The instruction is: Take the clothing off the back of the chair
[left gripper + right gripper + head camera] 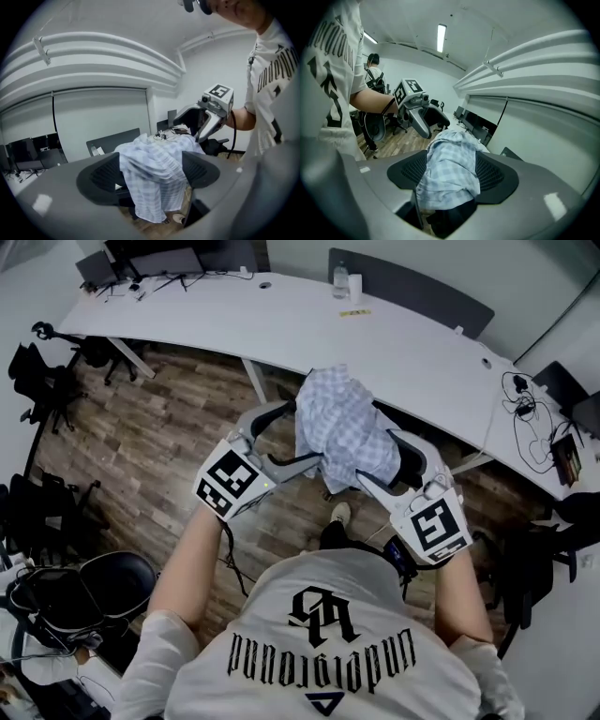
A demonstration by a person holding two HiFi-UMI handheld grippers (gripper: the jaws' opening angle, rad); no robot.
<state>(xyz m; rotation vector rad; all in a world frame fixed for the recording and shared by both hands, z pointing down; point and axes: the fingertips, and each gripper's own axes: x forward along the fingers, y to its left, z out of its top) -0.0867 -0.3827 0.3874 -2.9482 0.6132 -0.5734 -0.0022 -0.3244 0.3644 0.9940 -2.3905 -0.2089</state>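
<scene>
A pale blue checked shirt (pixel 342 427) hangs bunched over the back of a black chair (pixel 449 221) in front of the desk. My left gripper (pixel 302 432) is at the shirt's left side and my right gripper (pixel 375 457) at its right side, both pointing inward at it. Each stands open with its jaws spread wide. In the left gripper view the shirt (pixel 152 173) fills the gap between the two dark pads; in the right gripper view the shirt (pixel 450 173) does the same. I see no pad pressing on the cloth. Most of the chair is hidden under the shirt.
A long curved white desk (pixel 281 324) runs behind the chair, with a water bottle (pixel 340 282) and cables (pixel 520 404) on it. Black office chairs (pixel 112 587) stand at the left on the wood floor. Another person (pixel 372 61) stands far off in the room.
</scene>
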